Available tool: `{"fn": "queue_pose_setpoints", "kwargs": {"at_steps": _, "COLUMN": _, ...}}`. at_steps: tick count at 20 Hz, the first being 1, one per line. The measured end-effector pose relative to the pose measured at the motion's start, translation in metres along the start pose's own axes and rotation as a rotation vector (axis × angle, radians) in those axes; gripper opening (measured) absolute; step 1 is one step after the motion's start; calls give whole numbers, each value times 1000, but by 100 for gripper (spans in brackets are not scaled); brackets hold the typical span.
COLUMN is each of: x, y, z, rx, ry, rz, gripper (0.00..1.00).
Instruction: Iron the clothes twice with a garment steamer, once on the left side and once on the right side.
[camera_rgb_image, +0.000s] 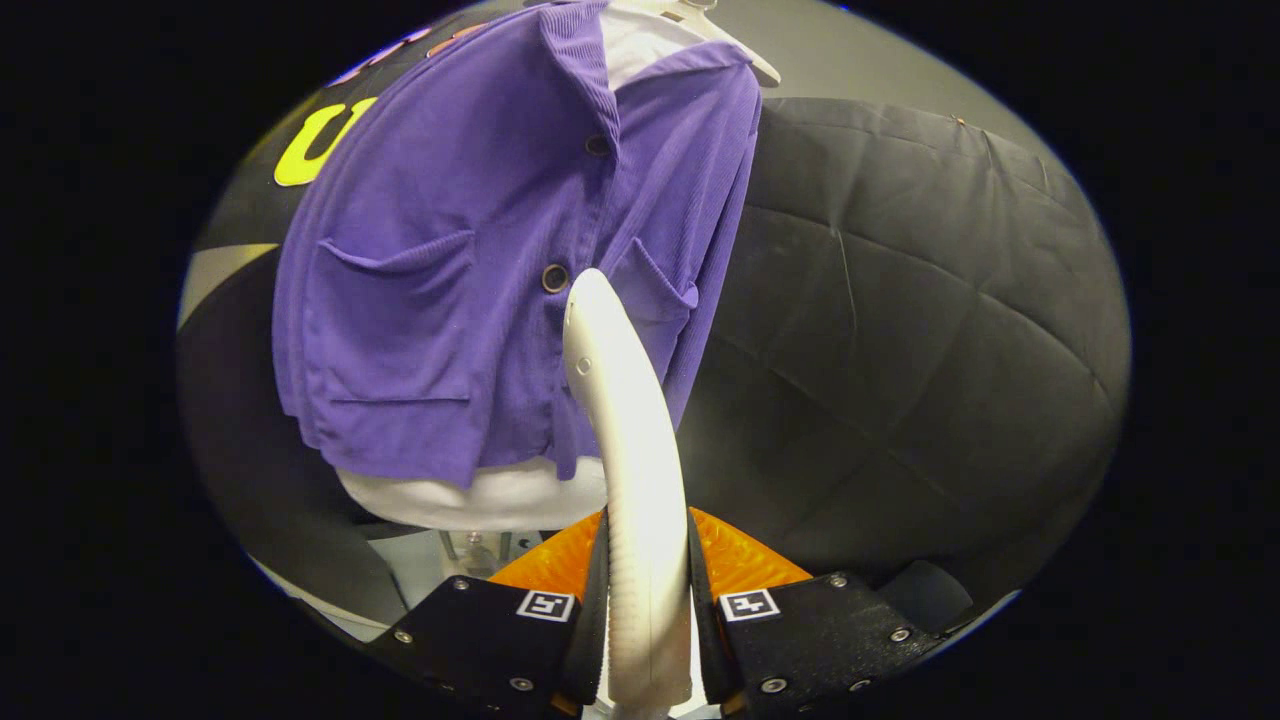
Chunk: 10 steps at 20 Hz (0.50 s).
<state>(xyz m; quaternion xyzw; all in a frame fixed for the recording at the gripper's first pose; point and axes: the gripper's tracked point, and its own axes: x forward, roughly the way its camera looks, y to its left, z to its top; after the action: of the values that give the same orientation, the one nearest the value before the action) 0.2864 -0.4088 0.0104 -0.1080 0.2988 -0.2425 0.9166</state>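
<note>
A purple short-sleeved shirt (450, 260) with dark buttons and two chest pockets hangs on a white hanger (740, 50) over a white form (490, 500). My gripper (645, 560) is shut on the white handle of the garment steamer (625, 420), which rises between the fingers. The steamer's head reaches the shirt's button placket, beside the right pocket, just below a dark button (555, 278). Whether the head touches the cloth I cannot tell.
Black quilted cloth (920, 300) covers the booth wall to the right of the shirt and behind it. A pale stand base (450, 560) shows under the white form, just ahead of the left finger.
</note>
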Motion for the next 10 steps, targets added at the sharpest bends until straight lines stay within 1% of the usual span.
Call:
{"fn": "queue_pose_setpoints", "kwargs": {"at_steps": 3, "x": -22, "y": 3, "z": 13, "rx": 21, "ry": -35, "rz": 83, "gripper": 38}}
{"fn": "queue_pose_setpoints", "kwargs": {"at_steps": 5, "x": -42, "y": 1, "z": 21, "rx": 32, "ry": -68, "rz": 156, "gripper": 38}}
{"fn": "queue_pose_setpoints", "kwargs": {"at_steps": 9, "x": -100, "y": -2, "z": 51, "rx": 60, "ry": -150, "rz": 312, "gripper": 38}}
{"fn": "queue_pose_setpoints", "kwargs": {"at_steps": 10, "x": -113, "y": -1, "z": 58, "rx": 57, "ry": -172, "rz": 340, "gripper": 38}}
